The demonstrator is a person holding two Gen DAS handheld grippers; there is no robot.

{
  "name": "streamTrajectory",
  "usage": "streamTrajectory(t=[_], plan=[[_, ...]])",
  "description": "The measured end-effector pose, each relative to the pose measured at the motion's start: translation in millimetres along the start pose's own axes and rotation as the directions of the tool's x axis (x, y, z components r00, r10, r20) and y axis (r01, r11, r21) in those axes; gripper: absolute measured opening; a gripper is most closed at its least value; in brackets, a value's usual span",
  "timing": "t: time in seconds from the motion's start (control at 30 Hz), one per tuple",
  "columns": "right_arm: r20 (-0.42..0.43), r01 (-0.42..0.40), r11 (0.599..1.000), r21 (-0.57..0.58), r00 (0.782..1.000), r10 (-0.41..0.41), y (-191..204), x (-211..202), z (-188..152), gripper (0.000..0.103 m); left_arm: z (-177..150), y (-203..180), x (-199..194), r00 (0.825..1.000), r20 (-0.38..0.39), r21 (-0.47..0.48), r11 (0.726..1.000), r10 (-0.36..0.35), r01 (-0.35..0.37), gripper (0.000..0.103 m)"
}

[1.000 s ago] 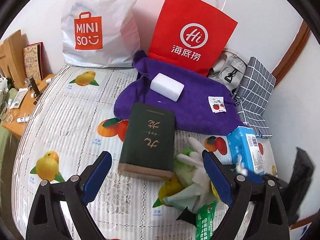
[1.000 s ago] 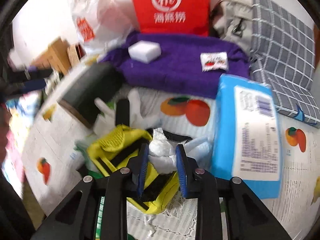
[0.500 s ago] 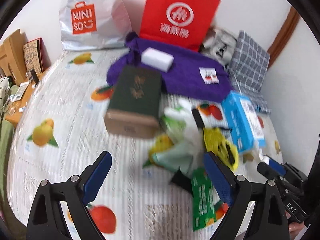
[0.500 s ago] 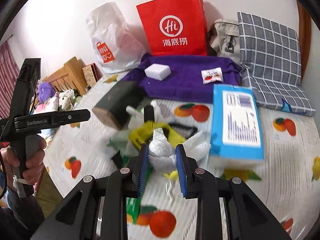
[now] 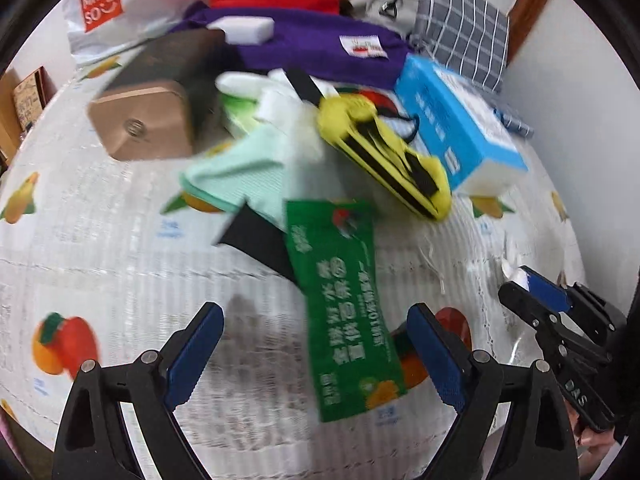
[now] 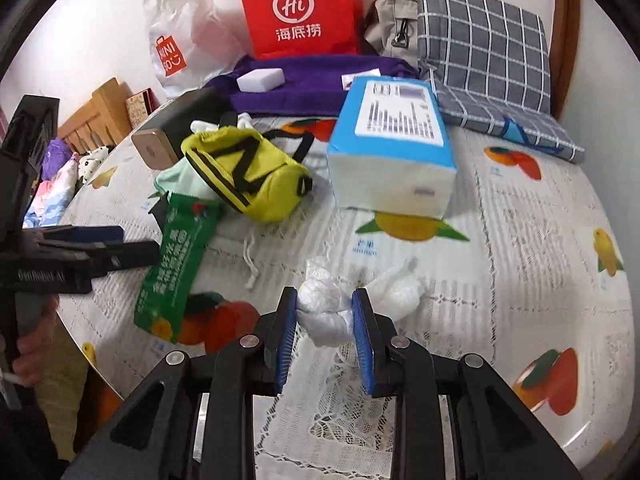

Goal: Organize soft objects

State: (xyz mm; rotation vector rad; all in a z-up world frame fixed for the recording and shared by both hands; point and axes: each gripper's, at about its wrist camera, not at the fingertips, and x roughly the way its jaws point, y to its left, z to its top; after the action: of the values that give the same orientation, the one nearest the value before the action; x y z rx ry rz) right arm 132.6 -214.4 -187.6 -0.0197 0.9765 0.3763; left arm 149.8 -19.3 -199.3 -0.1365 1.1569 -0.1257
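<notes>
Progress on the tidying, judged from what lies on the fruit-printed white tablecloth (image 6: 500, 216): early, with one item in hand and most of the heap untouched. Right gripper (image 6: 325, 334): jaws drawn narrow and clamped on a crumpled white plastic bag (image 6: 322, 306), held low over the near, bare part of the cloth, well apart from the pile; a second wad of the same white material (image 6: 396, 286) lies just beside it on the cloth, and whether the two are joined cannot be told. Left gripper (image 5: 316, 354): jaws spread wide, holding nothing, hovering above a flat green printed snack pouch (image 5: 344, 308). Unsorted heap, items touching or overlapping: yellow fabric pouch with black straps (image 6: 244, 172), pale mint-green folded cloth (image 5: 240, 172), white glove-like soft piece (image 5: 256, 88), a black strip of fabric (image 5: 256, 240) partly under the green pouch, a dark box with a tan end face (image 5: 148, 120), and a blue-and-white wrapped tissue pack (image 6: 394, 140) standing near the yellow pouch. Back row by the wall: purple towel (image 6: 312, 88) carrying a white rectangular sponge block (image 6: 261, 79), red paper carrier bag (image 6: 300, 8), white plastic shopping bag (image 6: 180, 40), grey checked cushion (image 6: 484, 52). No visible container or stack yet reads as the sorted destination, so the placing of the white bag, and the gathering of cloth, glove and pouch, appear still to be done.
</notes>
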Motion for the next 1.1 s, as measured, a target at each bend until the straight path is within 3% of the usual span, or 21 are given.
streamTrajectory(t=[0.13, 0.2, 0.27, 0.37, 0.43, 0.47, 0.53, 0.6, 0.73, 0.9, 1.0, 1.07, 1.1], plan=[[0.012, 0.002, 1.0, -0.023, 1.0, -0.001, -2, -1, -8, 0.034, 0, -6, 7, 0.998, 0.028, -0.006, 0.998, 0.063, -0.063, 0.092], [0.033, -0.002, 1.0, -0.016, 0.999, 0.003, -4, -7, -11, 0.046, 1, -10, 8, 0.995, 0.036, 0.013, 0.996, 0.093, -0.094, 0.092], [0.059, -0.023, 1.0, -0.002, 0.998, 0.023, -8, -14, -13, 0.064, 0, -16, 12, 0.989, 0.046, 0.041, 0.989, 0.14, -0.142, 0.092], [0.083, -0.017, 1.0, 0.012, 0.996, 0.016, -13, -19, -16, 0.074, -2, -22, 12, 0.982, 0.071, 0.062, 0.982, 0.173, -0.177, 0.092], [0.082, -0.009, 1.0, 0.011, 0.997, 0.008, -15, -18, -18, 0.075, -4, -24, 9, 0.981, 0.094, 0.078, 0.982, 0.167, -0.175, 0.083], [0.076, -0.001, 1.0, 0.011, 0.997, 0.0, -16, -16, -19, 0.075, -3, -27, 9, 0.981, 0.101, 0.085, 0.981, 0.165, -0.174, 0.078], [0.065, 0.005, 1.0, 0.02, 0.998, -0.006, -18, -11, -21, 0.075, -4, -29, 6, 0.981, 0.109, 0.098, 0.981, 0.159, -0.17, 0.053], [0.048, 0.0, 0.999, 0.032, 0.999, -0.001, -19, -5, -20, 0.075, -5, -28, 2, 0.985, 0.092, 0.106, 0.982, 0.147, -0.156, 0.042], [0.032, 0.023, 0.999, 0.031, 0.999, -0.024, -15, 9, -19, 0.075, -6, -15, -6, 0.995, 0.069, 0.077, 0.994, 0.072, -0.077, 0.03], [0.063, 0.095, 0.995, 0.029, 0.993, -0.096, -11, 21, -15, 0.075, -6, 2, -17, 0.995, 0.093, 0.048, 0.998, 0.024, -0.029, 0.028], [0.067, 0.148, 0.989, 0.023, 0.987, -0.149, -10, 22, -14, 0.056, -5, 10, -24, 0.994, 0.111, 0.033, 0.999, 0.015, -0.019, 0.028], [0.066, 0.147, 0.989, 0.031, 0.987, -0.148, -13, 20, -14, 0.036, -4, 14, -28, 0.993, 0.118, 0.025, 1.0, 0.013, -0.016, 0.028], [0.063, 0.148, 0.988, 0.041, 0.987, -0.15, -15, 19, -14, 0.033, -3, 17, -30, 0.992, 0.122, 0.017, 1.0, 0.014, -0.016, 0.028]])
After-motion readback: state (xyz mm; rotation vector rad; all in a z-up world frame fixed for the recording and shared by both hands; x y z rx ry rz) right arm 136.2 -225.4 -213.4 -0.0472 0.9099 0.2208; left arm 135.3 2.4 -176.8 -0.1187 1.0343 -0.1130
